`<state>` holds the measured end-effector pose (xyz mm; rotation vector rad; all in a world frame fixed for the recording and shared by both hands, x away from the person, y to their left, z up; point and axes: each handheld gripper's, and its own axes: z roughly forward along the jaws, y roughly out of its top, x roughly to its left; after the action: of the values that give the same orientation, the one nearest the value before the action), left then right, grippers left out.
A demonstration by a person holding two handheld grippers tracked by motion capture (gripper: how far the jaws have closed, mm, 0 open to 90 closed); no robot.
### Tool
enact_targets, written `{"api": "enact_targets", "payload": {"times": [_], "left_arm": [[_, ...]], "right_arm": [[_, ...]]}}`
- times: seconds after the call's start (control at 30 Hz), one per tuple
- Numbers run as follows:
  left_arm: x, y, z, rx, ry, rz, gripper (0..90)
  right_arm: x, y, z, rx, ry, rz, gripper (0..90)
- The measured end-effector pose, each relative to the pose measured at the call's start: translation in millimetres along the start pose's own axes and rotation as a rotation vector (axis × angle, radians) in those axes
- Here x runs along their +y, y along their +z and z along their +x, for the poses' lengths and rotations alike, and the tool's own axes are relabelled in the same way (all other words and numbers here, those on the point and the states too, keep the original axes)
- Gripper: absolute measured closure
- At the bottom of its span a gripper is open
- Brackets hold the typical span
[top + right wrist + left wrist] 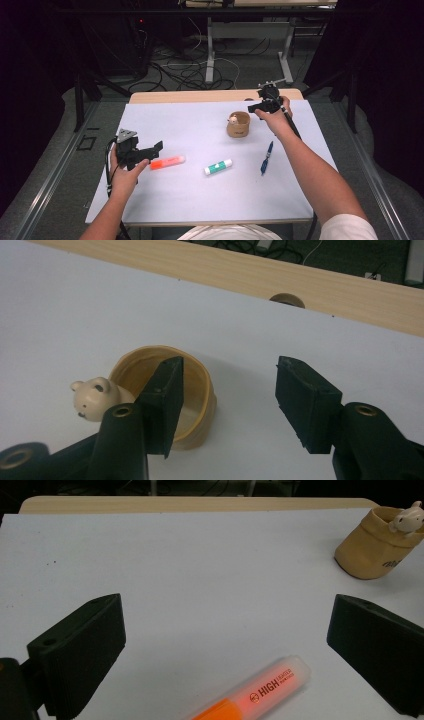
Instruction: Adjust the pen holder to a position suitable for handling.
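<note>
While glue stick [218,167] and pen [266,158] lie apart, nothing blocks the cup [238,124].

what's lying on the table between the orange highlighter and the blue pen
In the high view, a green-and-white glue stick lies between the orange highlighter and the blue pen.

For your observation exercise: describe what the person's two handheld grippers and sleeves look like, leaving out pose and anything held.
Both tools are black. The left gripper carries a grey three-cornered plate on top and trails a dark cable; its jaws are thick blocks with ribbed inner faces. The right gripper has similar blocky black jaws with brass-coloured eyelets at the finger joints, and a dark cable running back along the forearm. The person wears a short white sleeve.
</note>
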<state>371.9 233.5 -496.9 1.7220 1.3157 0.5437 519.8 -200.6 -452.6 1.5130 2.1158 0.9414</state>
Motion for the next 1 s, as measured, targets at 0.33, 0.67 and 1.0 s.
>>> {"api": "enact_targets", "payload": {"times": [0.33,0.67,1.0], "left_arm": [[-0.7,0.2,2.1,0.001,-0.005,0.006,2.4],[-0.7,0.9,2.1,0.0,-0.004,0.002,2.6],[-0.3,0.6,2.0,0.003,-0.013,0.0,2.6]], "right_arm": [[-5.7,34.9,3.8,0.001,0.009,0.091,46.4],[-11.9,56.6,10.3,-0.011,-0.005,0.164,57.1],[-15.1,64.8,10.9,-0.014,0.038,0.196,72.0]]}}
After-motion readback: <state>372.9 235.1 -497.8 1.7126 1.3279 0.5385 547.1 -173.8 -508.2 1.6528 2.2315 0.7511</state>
